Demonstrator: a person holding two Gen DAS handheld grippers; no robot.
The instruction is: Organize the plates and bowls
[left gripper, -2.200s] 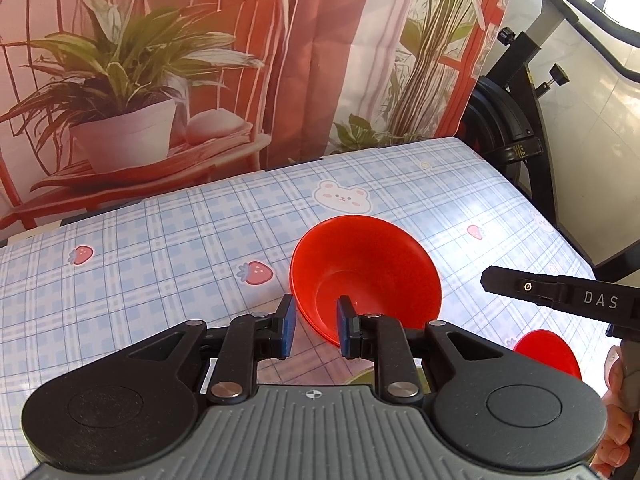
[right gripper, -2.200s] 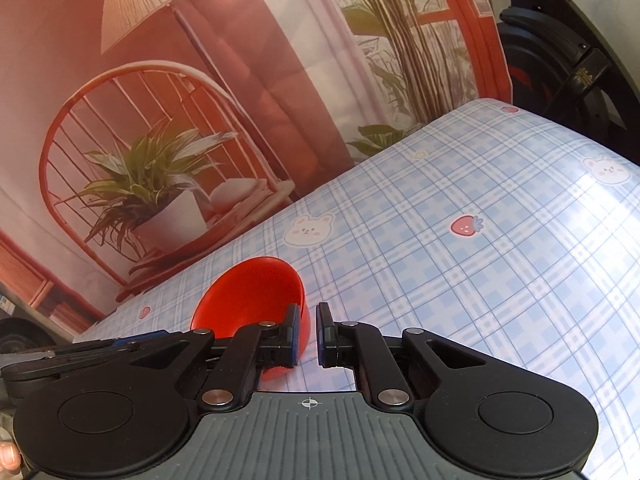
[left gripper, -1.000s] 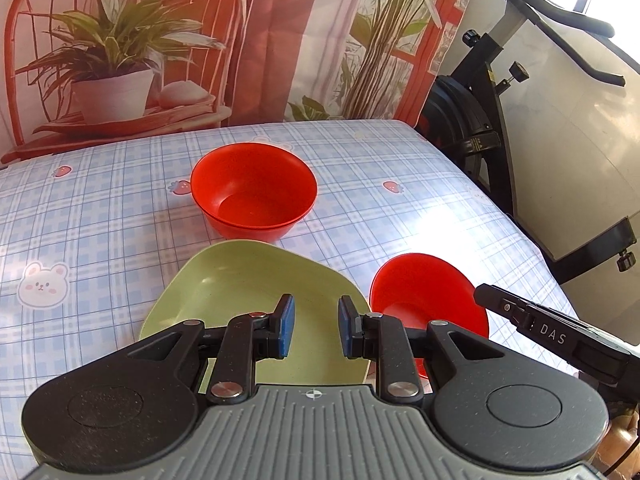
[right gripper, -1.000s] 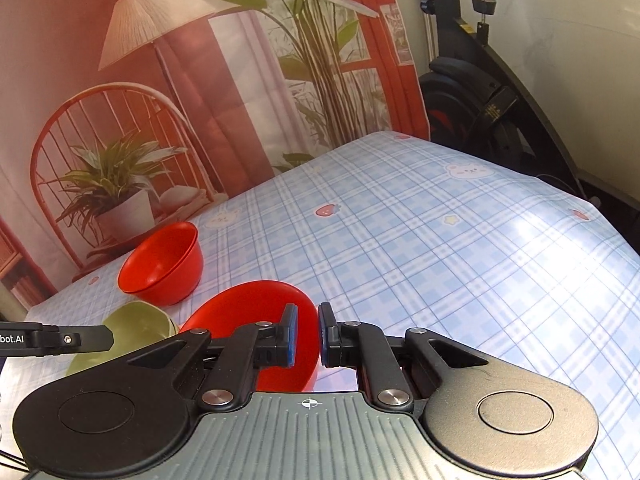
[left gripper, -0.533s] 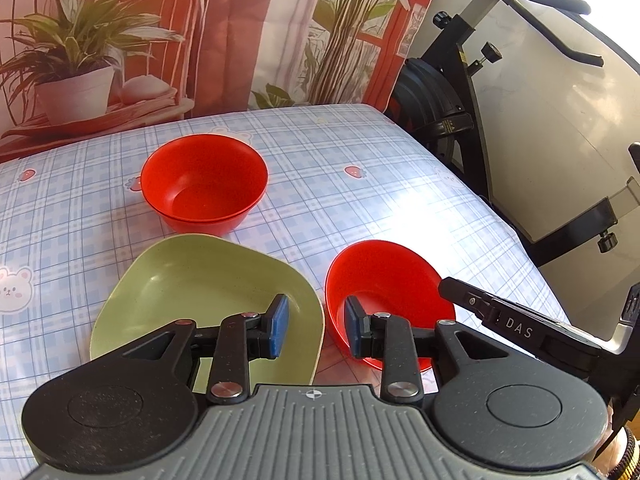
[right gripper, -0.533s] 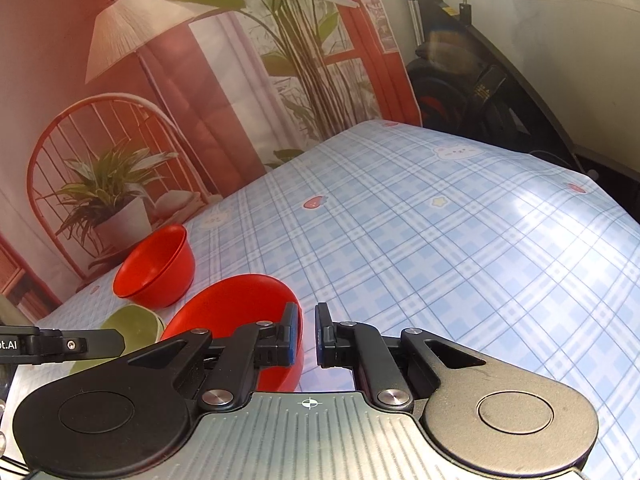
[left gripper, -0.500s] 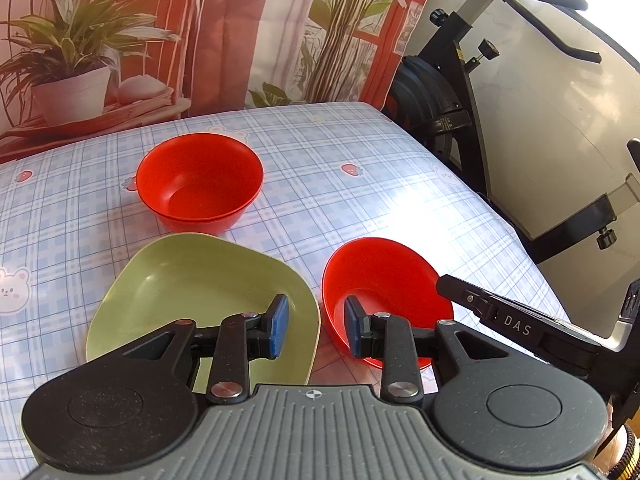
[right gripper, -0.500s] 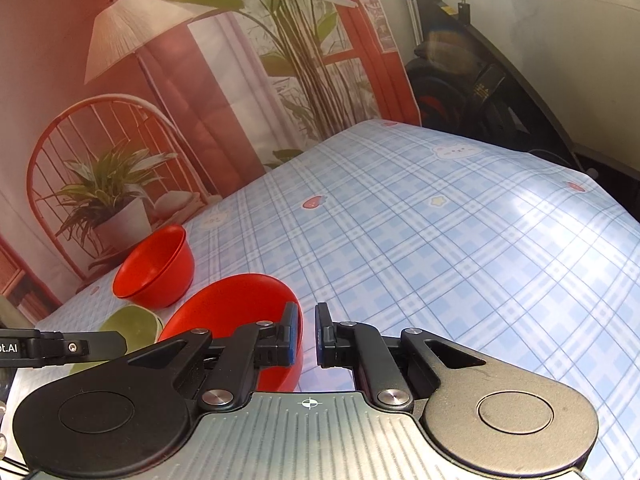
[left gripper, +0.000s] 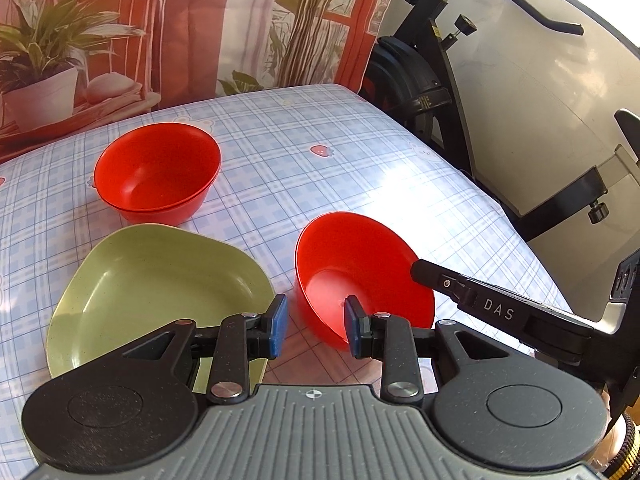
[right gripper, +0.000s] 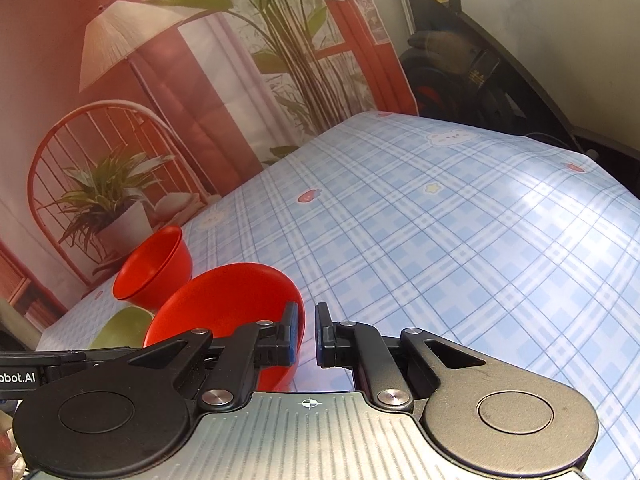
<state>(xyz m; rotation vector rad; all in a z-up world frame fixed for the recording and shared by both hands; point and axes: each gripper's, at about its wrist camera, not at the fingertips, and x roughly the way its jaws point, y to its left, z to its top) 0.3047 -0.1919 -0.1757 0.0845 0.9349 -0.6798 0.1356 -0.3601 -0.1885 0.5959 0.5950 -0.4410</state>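
At the desk's point(left gripper: 360, 152) near edge, the right hand-held gripper point(right gripper: 307, 334) is seen pinching a bowl point(left gripper: 360, 264) rim; the left hand-held gripper point(left gripper: 313, 326) is held spread, empty. Stacking into the 11 o'clock bowls point(left gripper: 156, 172) is judged next.

My left-hand camera sits just behind my left fingers point(left gripper: 277, 324) and looks steeply down over the near end of the counter point(left gripper: 280, 148), toward the printed backdrop point(left gripper: 180, 20) and the exercise bike point(left gripper: 420, 80) at the right. My right-hand camera rides behind my right fingers point(right gripper: 325, 340), tilted less steeply and turned so the counter runs off to the right, with the backdrop filling its left and top. Both views share the near red bowl point(left gripper: 360, 264) point(right gripper: 228, 300), the far red bowl point(left gripper: 158, 172) point(right gripper: 154, 266), the green plate point(left gripper: 156, 280) point(right gripper: 122, 328), and, I think, the same bike.
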